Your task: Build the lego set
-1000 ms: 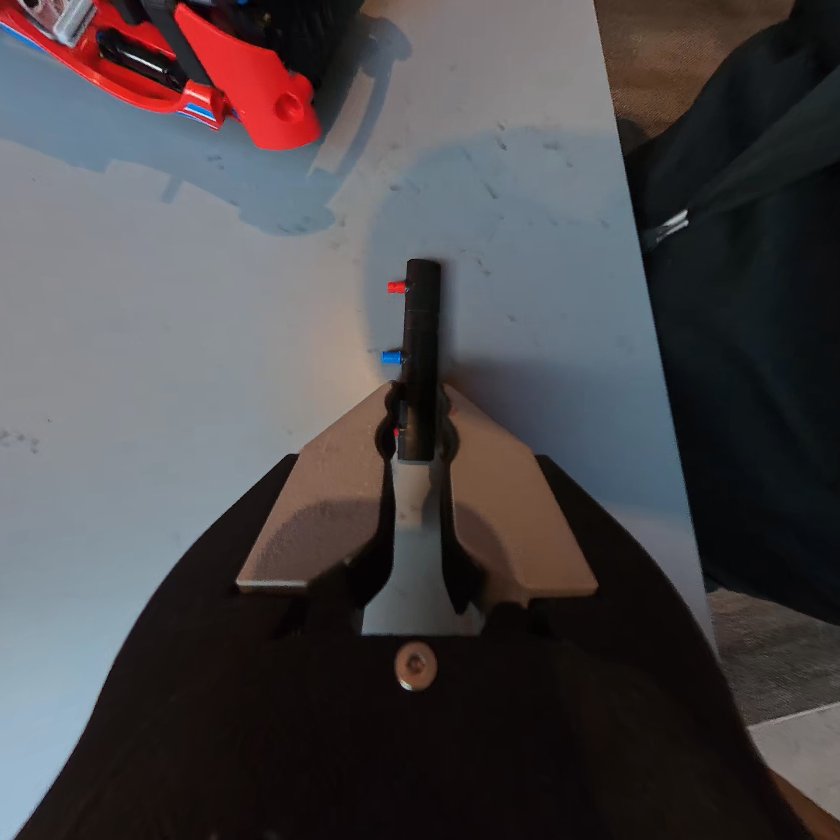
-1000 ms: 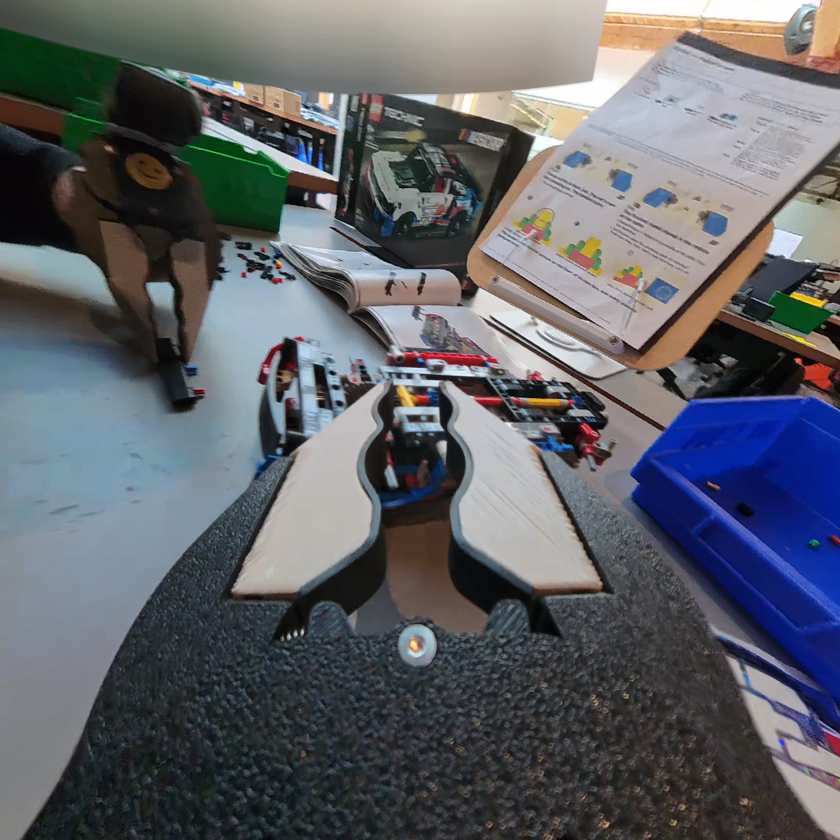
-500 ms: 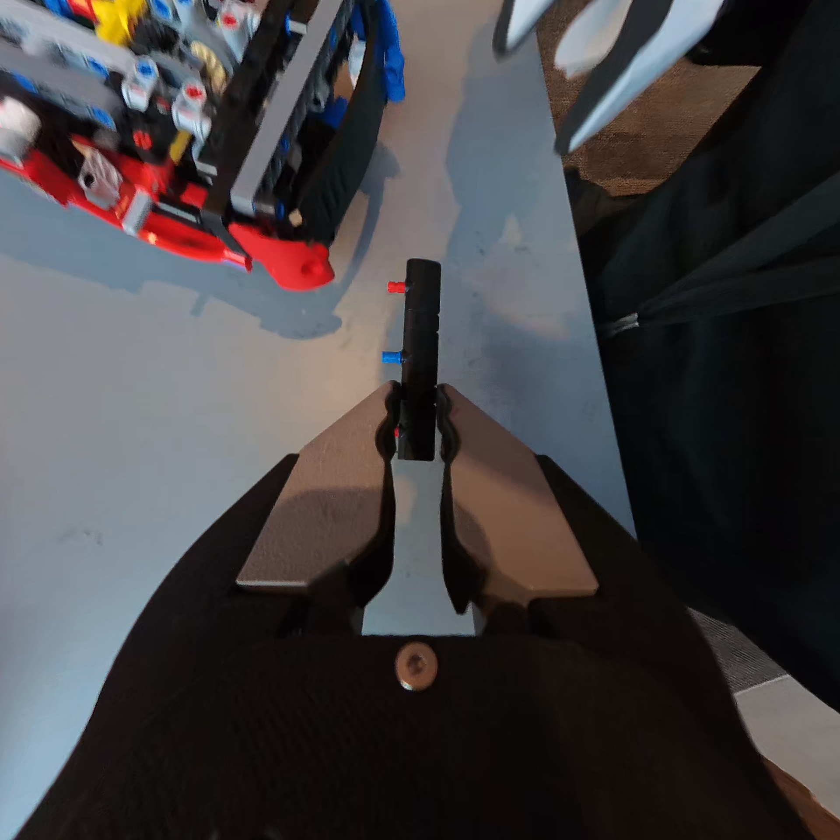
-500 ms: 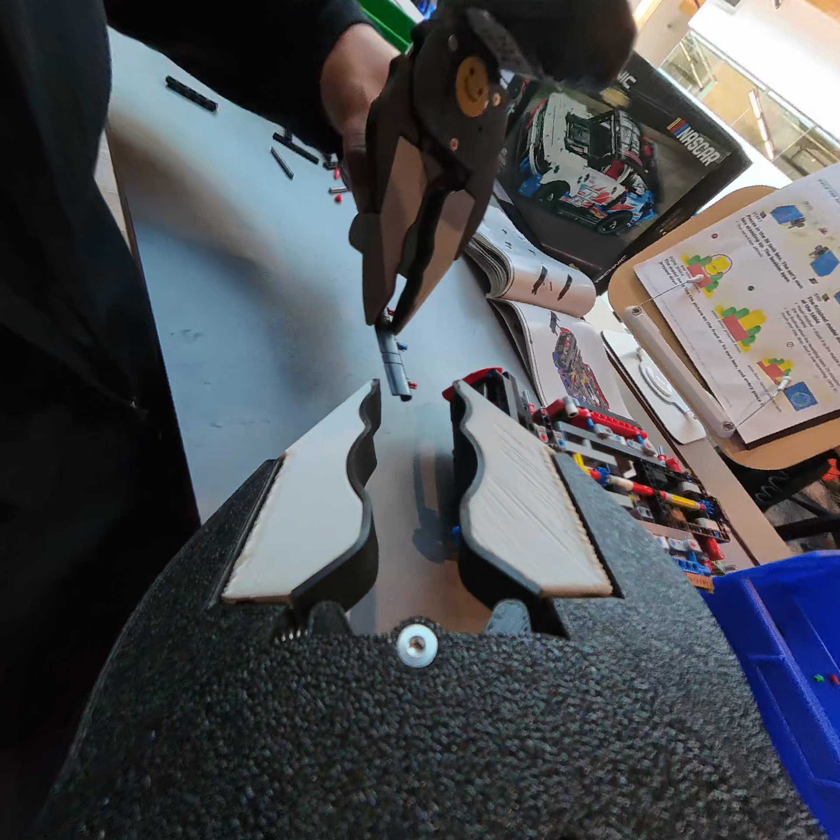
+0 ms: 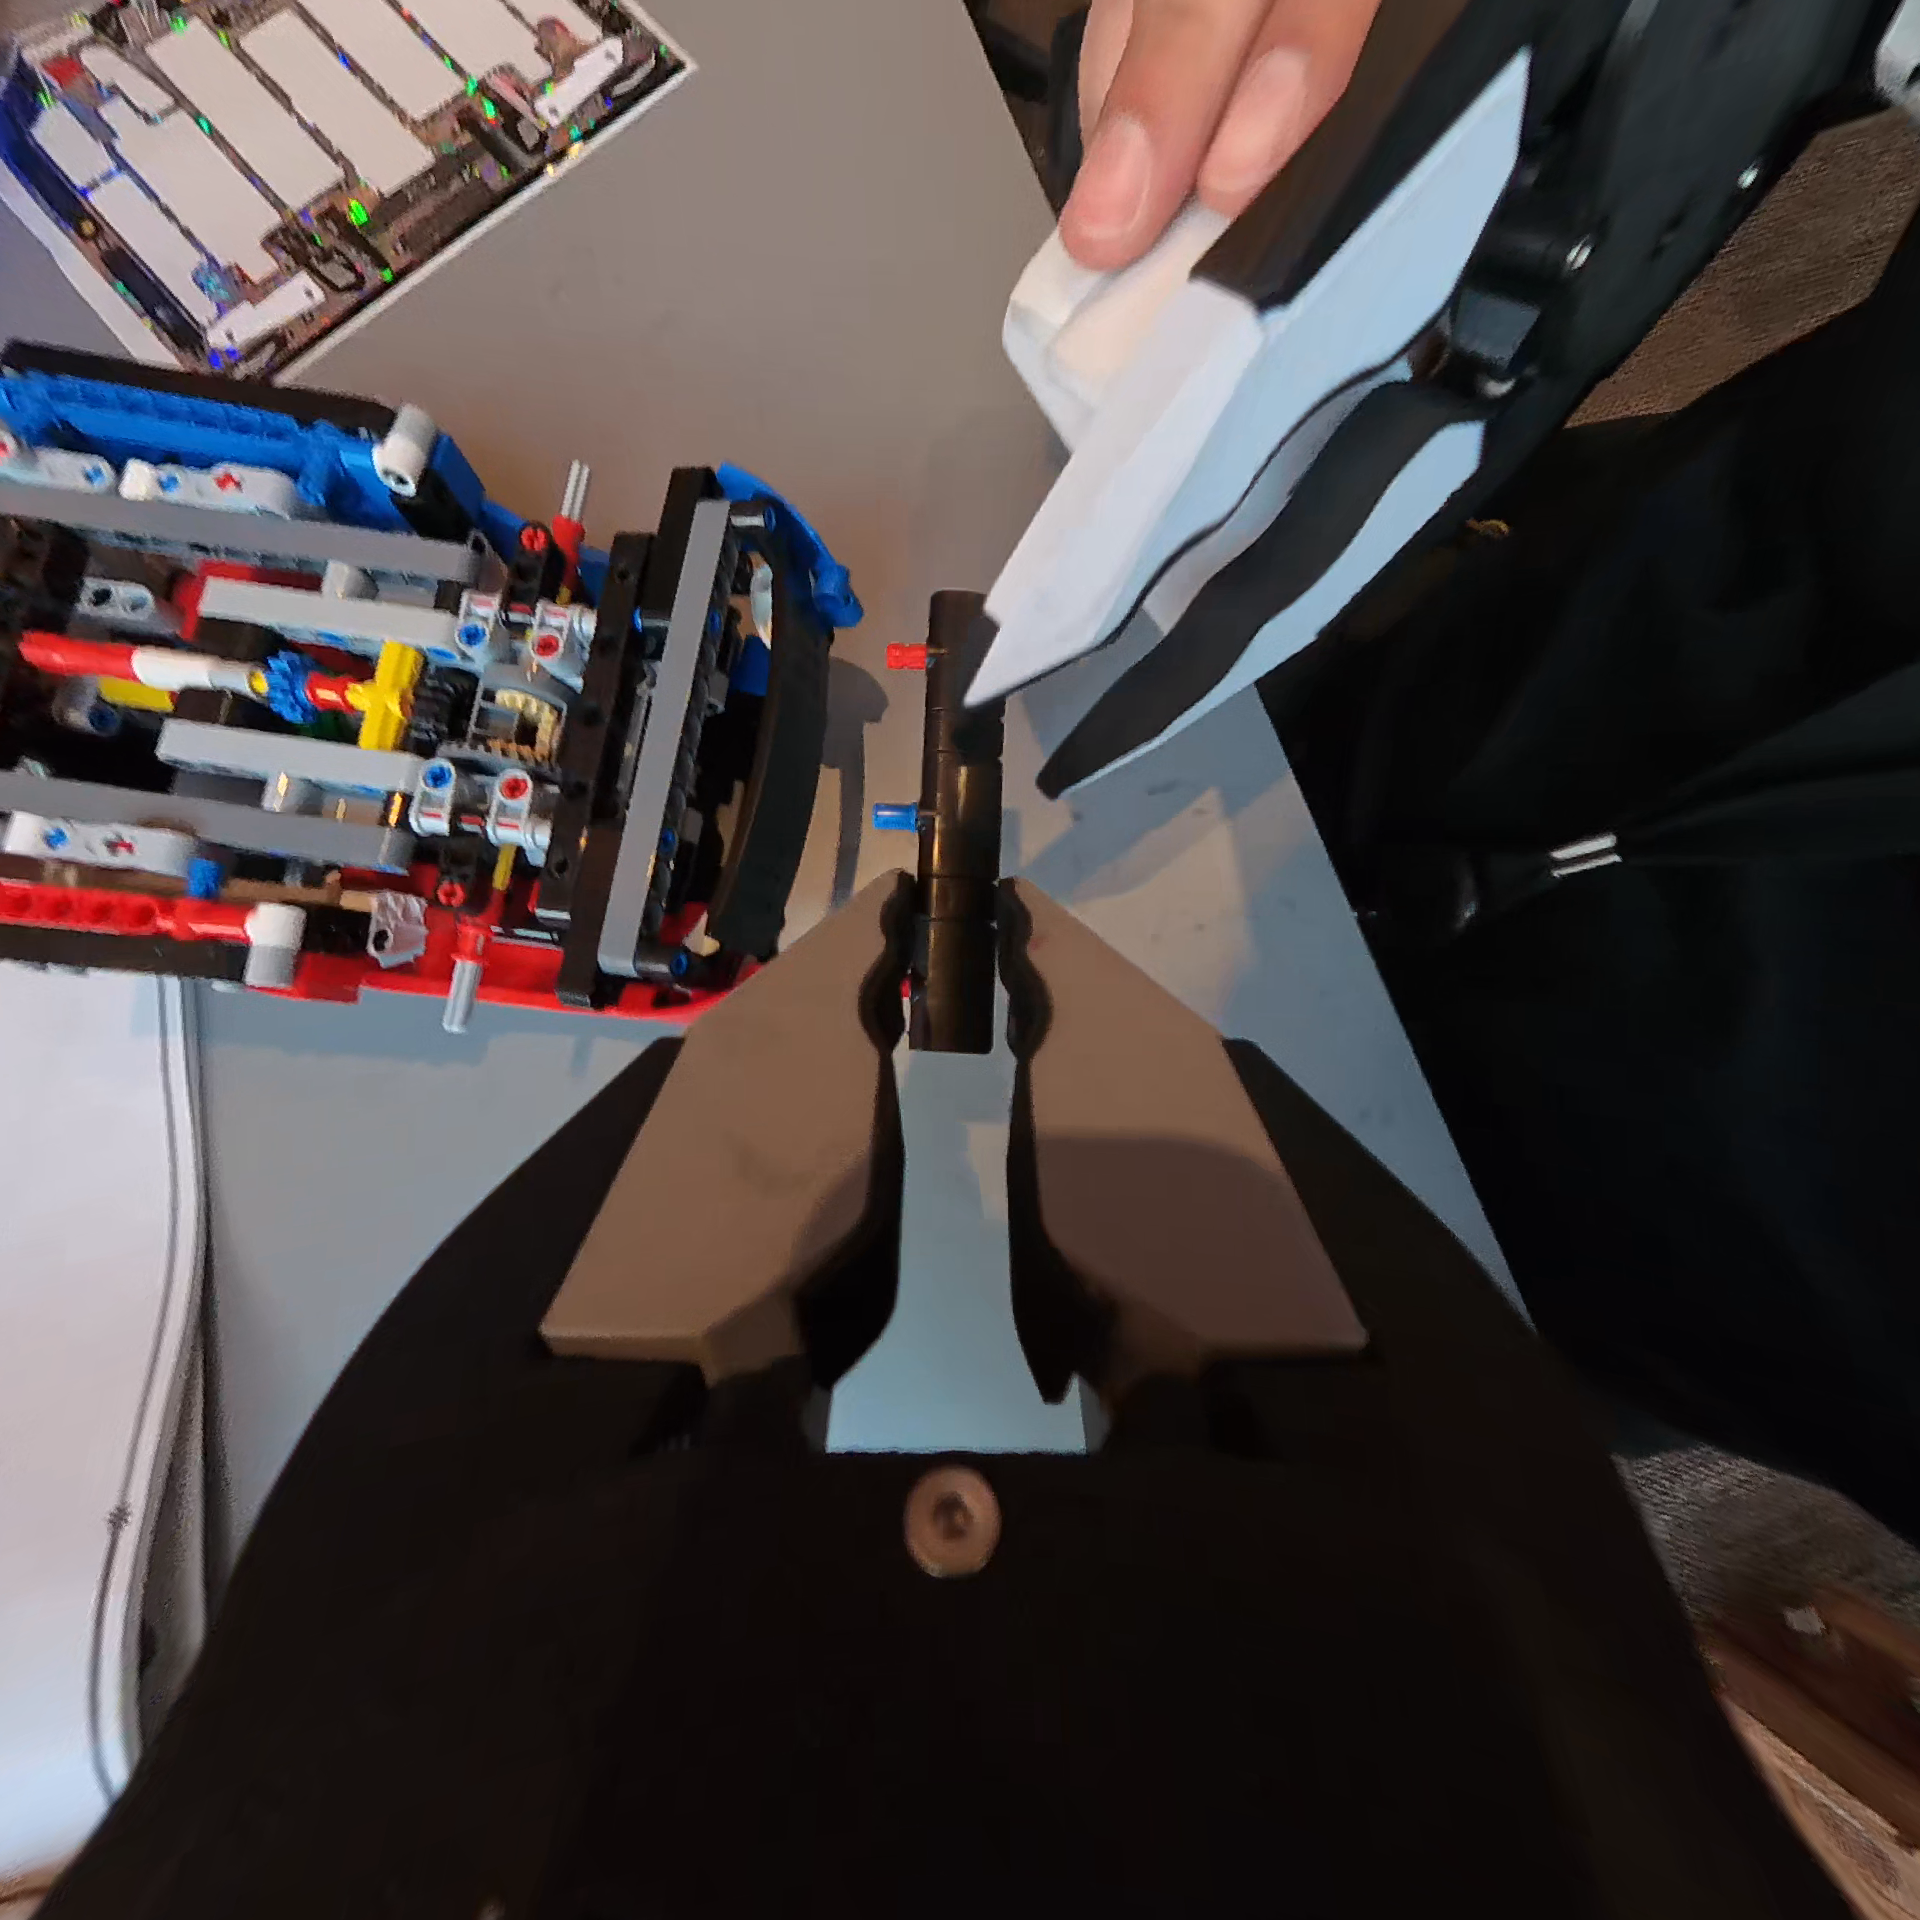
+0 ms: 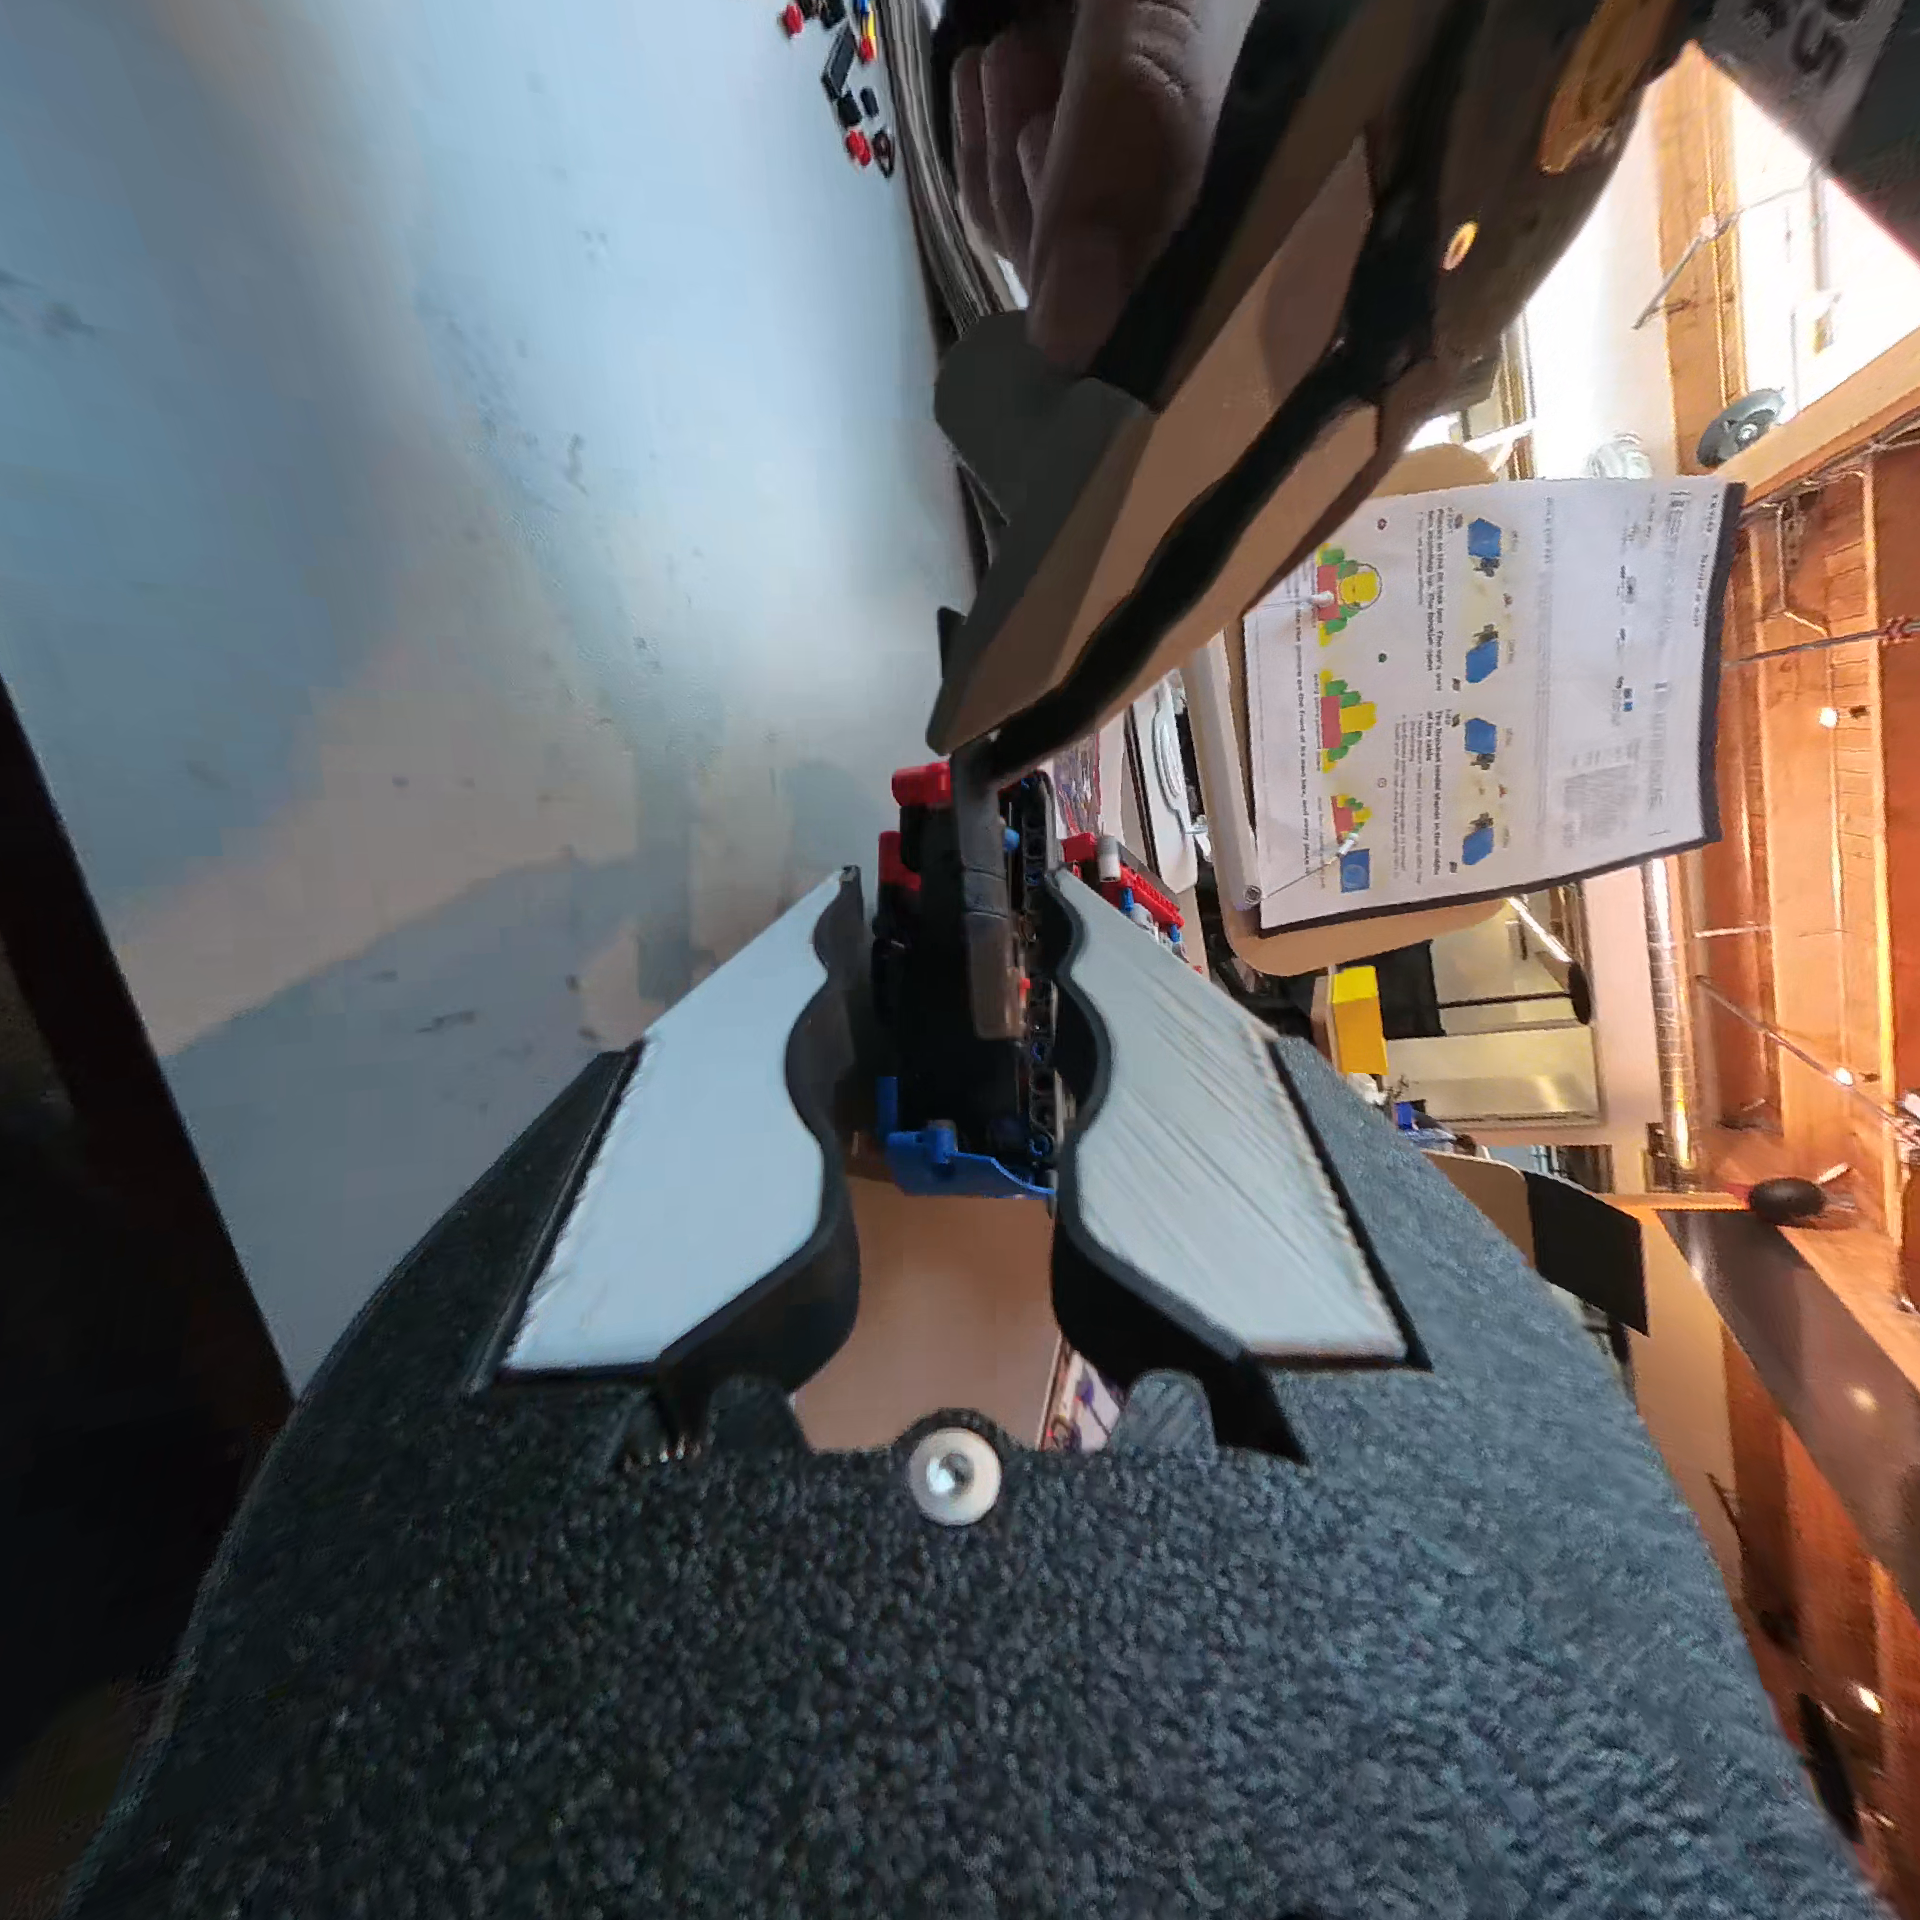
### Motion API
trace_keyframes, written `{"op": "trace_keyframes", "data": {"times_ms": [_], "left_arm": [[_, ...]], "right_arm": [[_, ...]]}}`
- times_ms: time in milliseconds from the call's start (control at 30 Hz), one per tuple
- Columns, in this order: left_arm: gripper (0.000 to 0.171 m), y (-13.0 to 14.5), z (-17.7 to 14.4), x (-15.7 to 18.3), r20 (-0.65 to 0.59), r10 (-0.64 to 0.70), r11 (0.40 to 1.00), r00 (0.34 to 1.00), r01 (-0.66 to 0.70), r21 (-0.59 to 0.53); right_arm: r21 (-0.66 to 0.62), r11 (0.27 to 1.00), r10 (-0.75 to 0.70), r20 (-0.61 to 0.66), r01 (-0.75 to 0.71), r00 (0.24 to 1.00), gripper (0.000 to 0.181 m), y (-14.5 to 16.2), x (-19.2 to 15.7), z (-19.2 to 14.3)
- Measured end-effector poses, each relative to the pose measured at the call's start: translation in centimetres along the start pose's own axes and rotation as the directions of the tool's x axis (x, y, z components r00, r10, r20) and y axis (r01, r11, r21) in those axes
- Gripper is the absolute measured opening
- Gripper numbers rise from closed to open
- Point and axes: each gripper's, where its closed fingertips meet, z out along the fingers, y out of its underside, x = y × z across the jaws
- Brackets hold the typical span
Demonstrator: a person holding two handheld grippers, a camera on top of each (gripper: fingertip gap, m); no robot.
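My left gripper (image 5: pixel 951 904) is shut on the near end of a black Lego beam (image 5: pixel 961 790), which has a red pin and a blue pin sticking out to the left. The beam is held above the grey table (image 5: pixel 790 260), just right of the end of the partly built Lego car (image 5: pixel 416 727). My right gripper (image 5: pixel 1013 732) comes in from the upper right, open, its fingers at the beam's far end. In the right wrist view my right gripper (image 6: pixel 956 883) is open with the beam (image 6: pixel 982 914) between its fingers; my left gripper (image 6: pixel 966 748) holds it from above, the car (image 6: pixel 925 1039) behind.
A sticker sheet (image 5: pixel 312 156) lies at the far left and white paper (image 5: pixel 83 1351) at the near left. The table edge (image 5: pixel 1351 1039) runs close on the right, with dark clothing beyond. An instruction sheet on a stand (image 6: pixel 1455 707) and several loose parts (image 6: pixel 842 73) lie farther off. Less than 4 cm separates the two grippers' tips.
My left gripper has carried the beam over to the end of the car. My right gripper has left the car, rolled onto its side and closed in around the beam's far end.
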Motion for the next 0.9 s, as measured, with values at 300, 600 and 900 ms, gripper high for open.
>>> {"op": "trace_keyframes", "data": {"times_ms": [300, 600, 900], "left_arm": [[0.012, -1.5, 1.1, -0.9, -0.045, 0.021, 1.000, 0.999, -0.020, 0.019], [0.019, -0.9, 0.1, -2.4, 0.024, 0.001, 1.000, 1.000, -0.001, 0.020], [0.052, -0.2, -0.7, -4.4, 0.071, -0.037, 0.999, 0.997, 0.036, 0.019]], "right_arm": [[-0.151, 0.983, -0.122, -0.099, 0.107, 0.988, 0.008, 2.8, 1.5, 0.6], [-0.135, 0.986, -0.121, -0.160, 0.099, 0.980, 0.007, 3.3, 1.9, 1.2], [-0.153, 0.986, -0.090, -0.146, 0.068, 0.985, 0.007, 3.9, 2.4, 2.0]]}}
